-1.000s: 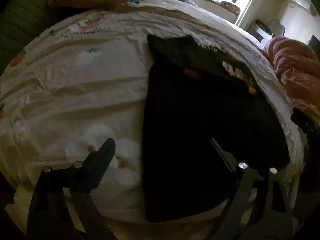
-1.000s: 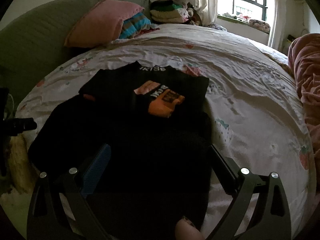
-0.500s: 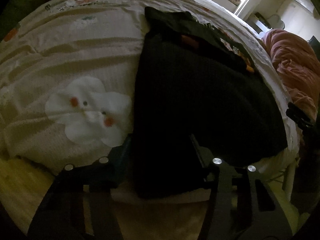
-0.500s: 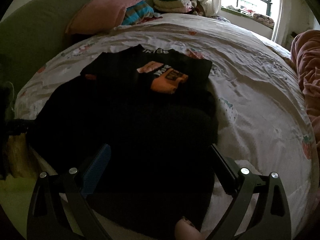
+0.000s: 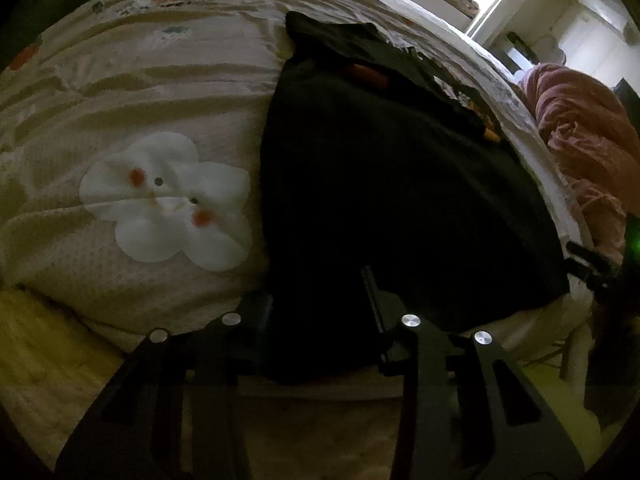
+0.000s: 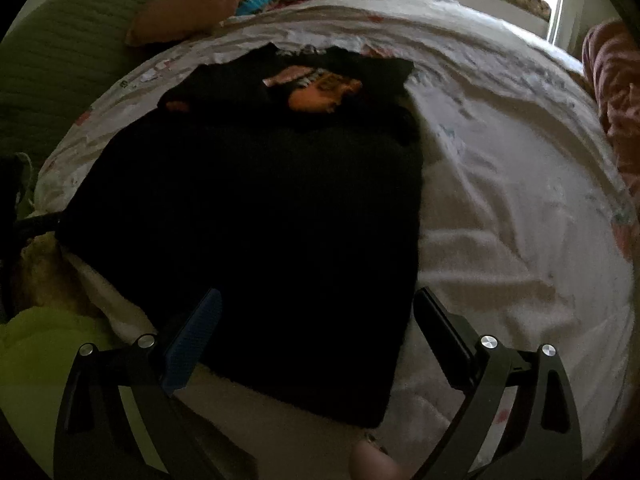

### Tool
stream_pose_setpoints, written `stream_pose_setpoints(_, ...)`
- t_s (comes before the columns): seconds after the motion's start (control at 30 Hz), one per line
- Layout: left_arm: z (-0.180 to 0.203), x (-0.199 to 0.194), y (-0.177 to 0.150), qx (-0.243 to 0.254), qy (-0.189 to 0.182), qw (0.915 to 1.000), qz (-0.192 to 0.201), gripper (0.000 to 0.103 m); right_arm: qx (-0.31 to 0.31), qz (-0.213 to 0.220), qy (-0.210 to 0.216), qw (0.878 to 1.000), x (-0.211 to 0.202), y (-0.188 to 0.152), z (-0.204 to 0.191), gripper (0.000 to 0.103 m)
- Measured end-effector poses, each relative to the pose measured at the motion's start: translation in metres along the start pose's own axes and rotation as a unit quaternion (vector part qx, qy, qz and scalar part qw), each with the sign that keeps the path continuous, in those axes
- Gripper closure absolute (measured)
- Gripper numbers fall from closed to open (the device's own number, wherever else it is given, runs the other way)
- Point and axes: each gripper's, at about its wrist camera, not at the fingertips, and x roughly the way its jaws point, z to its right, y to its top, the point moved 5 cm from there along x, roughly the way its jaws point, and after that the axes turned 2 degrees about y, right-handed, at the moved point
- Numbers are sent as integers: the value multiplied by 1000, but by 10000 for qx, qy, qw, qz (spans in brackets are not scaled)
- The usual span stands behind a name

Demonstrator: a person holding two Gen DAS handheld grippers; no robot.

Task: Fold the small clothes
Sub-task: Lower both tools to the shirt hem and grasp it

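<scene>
Narrowed since a second ago around near hem of black garment (image 5: 392,184): left gripper (image 5: 316,300), jaws partly closed, grip unconfirmed. Right gripper (image 6: 316,316) wide apart, holding nothing, straddling opposite corner. Beneath: floral bedsheet (image 5: 140,120); beyond, pink pillow (image 6: 188,0).

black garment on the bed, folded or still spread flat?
Spread flat: the black garment lies open across the bedsheet, hem at the bed edge. Layers underneath: cannot tell.

- A bed (image 6: 500,168) with a pale, wrinkled printed sheet fills both views.
- A black garment (image 6: 260,232) lies flat at frame centre, its near edge at the bed's edge.
- A pink pillow (image 6: 188,4) rests upper left.
- A pink blanket (image 5: 580,140) sits at the right.
</scene>
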Motion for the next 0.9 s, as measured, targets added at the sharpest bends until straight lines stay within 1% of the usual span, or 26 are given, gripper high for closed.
stream_pose_setpoints(0.07,-1,0,0,-48,-46,10000,-11,74,57,-128,18,9999,2,-6,5,16)
stream_pose_setpoints(0.1,-2,0,0,-79,-72,9999,-16,74,104,-207,38,9997,3,-8,7,24)
stream_pose_setpoints(0.13,-3,-1,0,-103,-88,9999,-16,74,186,-297,79,9994,4,-12,11,29)
stream_pose_setpoints(0.17,-3,-1,-1,-115,-96,9999,-15,74,233,-342,108,9991,5,-14,13,31)
stream_pose_setpoints(0.23,-4,-1,-1,-141,-111,9998,-14,74,328,-421,120,9985,5,-20,19,38)
stream_pose_setpoints(0.3,-5,-2,-2,-172,-131,9998,-21,74,376,-444,166,9982,4,-24,21,39)
stream_pose_setpoints(0.33,-6,-3,-2,-185,-148,9997,-27,74,402,-459,201,9979,3,-26,22,42)
stream_pose_setpoints(0.47,-8,-2,-3,-206,-216,9995,-44,74,443,-463,350,9973,2,-33,26,44)
stream_pose_setpoints(0.5,-8,-2,-3,-227,-232,9995,-51,74,479,-439,392,9971,2,-33,26,48)
stream_pose_setpoints(0.53,-9,-1,-3,-224,-231,9995,-55,74,501,-411,418,9970,2,-33,26,56)
stream_pose_setpoints(0.57,-9,-1,-2,-216,-224,9995,-56,74,478,-384,450,9971,3,-33,24,62)
stream_pose_setpoints(0.6,-8,-1,-2,-219,-218,9995,-56,74,438,-363,455,9973,3,-33,22,65)
stream_pose_setpoints(0.67,-8,-2,-3,-212,-191,9996,-53,78,364,-275,425,9981,3,-30,17,82)
stream_pose_setpoints(0.73,-7,-2,-2,-198,-163,9997,-38,85,336,-174,456,9982,2,-25,14,89)
stream_pose_setpoints(0.8,-6,-4,-2,-187,-150,9997,1,92,285,-106,443,9986,0,-22,12,92)
stream_pose_setpoints(0.83,-5,-6,-1,-179,-152,9997,42,98,271,-69,456,9986,-2,-21,13,93)
stream_pose_setpoints(0.9,-4,-12,1,-151,-106,9997,149,100,236,56,490,9985,-8,-17,12,94)
